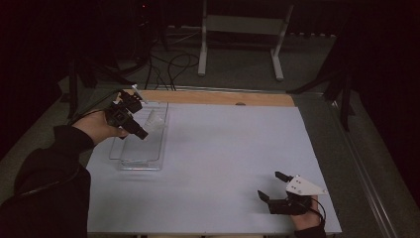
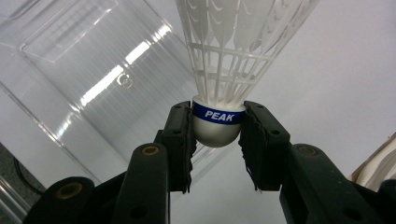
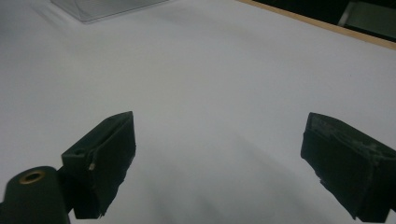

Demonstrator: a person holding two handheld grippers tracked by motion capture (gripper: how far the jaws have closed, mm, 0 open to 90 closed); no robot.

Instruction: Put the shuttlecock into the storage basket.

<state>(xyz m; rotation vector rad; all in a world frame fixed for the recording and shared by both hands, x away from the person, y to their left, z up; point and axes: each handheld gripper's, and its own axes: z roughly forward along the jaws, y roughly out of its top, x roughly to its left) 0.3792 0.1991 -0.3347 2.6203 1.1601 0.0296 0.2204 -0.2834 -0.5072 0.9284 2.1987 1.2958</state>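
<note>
The worktop [image 1: 223, 163] is covered by a large pale sheet that reaches almost to its edges, with a strip of bare wood [image 1: 218, 97] left showing along the far side. A clear plastic tray [image 1: 141, 159] lies flat on the sheet at the far left, one long edge running toward the wooden strip and its near end facing the person's side. The right tongs [image 1: 271, 185] rest low at the sheet's near right corner, well apart from the tray.
</note>
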